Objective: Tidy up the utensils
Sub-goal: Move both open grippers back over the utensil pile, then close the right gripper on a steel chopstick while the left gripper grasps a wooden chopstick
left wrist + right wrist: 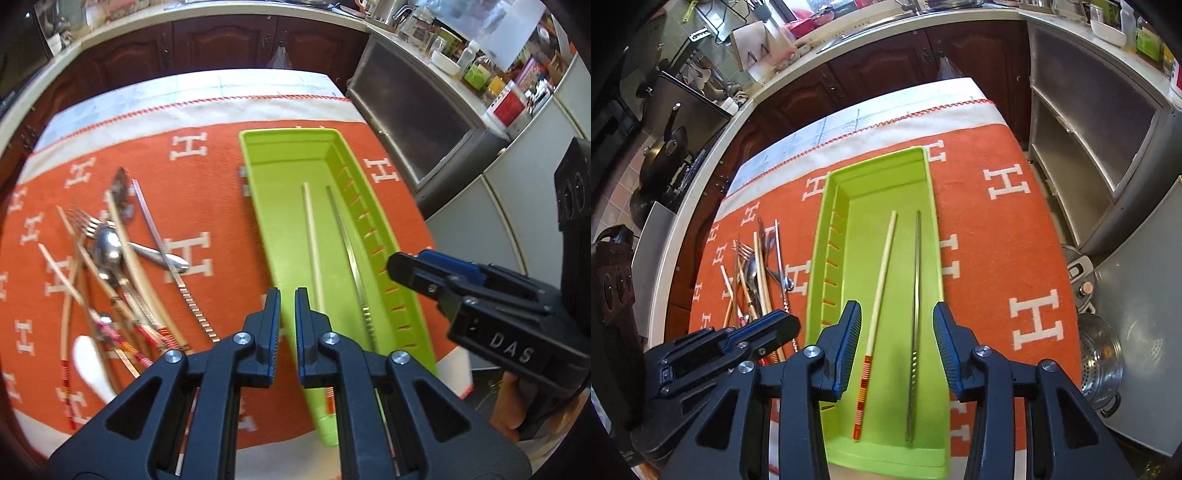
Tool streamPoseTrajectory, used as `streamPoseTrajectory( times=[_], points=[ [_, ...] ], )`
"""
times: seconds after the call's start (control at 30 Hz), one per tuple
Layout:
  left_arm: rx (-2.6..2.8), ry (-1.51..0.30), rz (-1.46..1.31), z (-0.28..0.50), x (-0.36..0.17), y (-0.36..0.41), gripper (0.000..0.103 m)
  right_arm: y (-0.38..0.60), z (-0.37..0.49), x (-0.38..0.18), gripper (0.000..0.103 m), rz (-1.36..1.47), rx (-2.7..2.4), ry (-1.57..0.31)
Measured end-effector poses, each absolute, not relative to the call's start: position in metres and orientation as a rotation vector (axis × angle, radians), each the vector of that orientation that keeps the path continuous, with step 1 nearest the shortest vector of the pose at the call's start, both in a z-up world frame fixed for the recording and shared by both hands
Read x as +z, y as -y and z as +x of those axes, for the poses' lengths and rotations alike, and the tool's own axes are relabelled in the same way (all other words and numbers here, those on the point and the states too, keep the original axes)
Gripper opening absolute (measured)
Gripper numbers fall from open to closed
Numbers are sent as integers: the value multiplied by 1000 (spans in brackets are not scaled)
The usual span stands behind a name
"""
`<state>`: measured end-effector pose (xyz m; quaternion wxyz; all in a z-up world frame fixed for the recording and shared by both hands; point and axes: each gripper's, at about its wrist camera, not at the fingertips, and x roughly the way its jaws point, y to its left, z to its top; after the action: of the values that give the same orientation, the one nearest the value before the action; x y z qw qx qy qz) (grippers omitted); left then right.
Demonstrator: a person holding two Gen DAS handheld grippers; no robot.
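The right gripper [897, 345] is hanging over the near half of a lime green tray [932, 454], its jaws standing apart with nothing between the pads. Directly below that gap, two chopsticks are lying lengthwise on the tray floor, side by side but not touching: a pale wooden chopstick [881, 277] with a red and orange striped end, and to its right a thin metal chopstick [916, 295]. The left gripper [286, 323] is hovering beside the tray's left wall, its jaws drawn together and holding nothing. To the left of the tray, the remaining utensils are sitting in a tangled pile [114, 258] on an orange cloth [207, 177] patterned with white H letters: a fork, spoons and more wooden and metal chopsticks, crossing over one another. Dark wooden cabinets [886, 59] are running along behind the table.
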<state>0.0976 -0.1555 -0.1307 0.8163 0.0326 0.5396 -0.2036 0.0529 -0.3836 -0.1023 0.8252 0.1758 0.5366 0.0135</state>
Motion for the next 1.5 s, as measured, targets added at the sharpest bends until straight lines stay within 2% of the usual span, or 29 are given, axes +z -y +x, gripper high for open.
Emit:
streamPoseTrajectory(
  times=[0.2, 0.53, 0.73, 0.9, 1.1, 1.5],
  points=[
    [-348, -1131, 92, 95, -120, 114, 17, 356, 40, -90, 41, 365, 36, -1115],
    [-189, -1084, 61, 90, -108, 26, 18, 301, 33, -71, 41, 301, 128, -1069],
    [-143, -1105, 16, 91, -120, -9, 18, 253, 42, -68, 41, 239, 204, -1045],
    [-161, -1133, -22, 97, -136, -25, 18, 213, 57, -81, 40, 190, 248, -1061],
    [-200, -1186, -112, 111, -160, -36, 18, 181, 76, -109, 35, 157, 264, -1105],
    [-250, -1250, -225, 142, -195, -42, 18, 169, 111, -153, 30, 160, 224, -1172]
  ],
)
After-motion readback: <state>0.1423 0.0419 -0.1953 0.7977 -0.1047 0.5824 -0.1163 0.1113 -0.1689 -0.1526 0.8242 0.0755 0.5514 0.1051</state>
